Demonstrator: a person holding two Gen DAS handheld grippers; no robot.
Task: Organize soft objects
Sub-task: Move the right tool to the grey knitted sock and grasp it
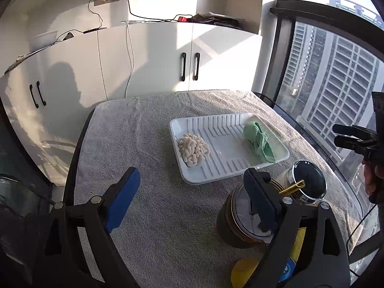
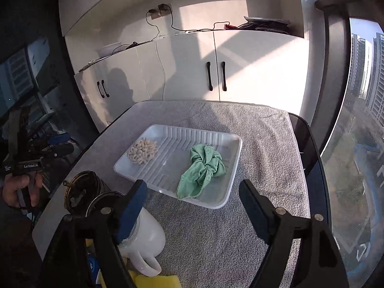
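While we look along the left tool (image 1: 192, 196), its jaws stand wide and empty above the bench (image 1: 148, 216); the cream bundle (image 1: 193, 149) and green cloth (image 1: 259, 142) lie apart in the white tray (image 1: 216, 177). From the right tool (image 2: 192, 199), equally agape and empty, both soft things look placed, so we judge the step a release, and next we need only find anything soft left outside.

Table (image 2: 309, 148): grey towel (image 2: 264, 144) over it; white tray (image 2: 236, 168), jars (image 1: 242, 218) atop.
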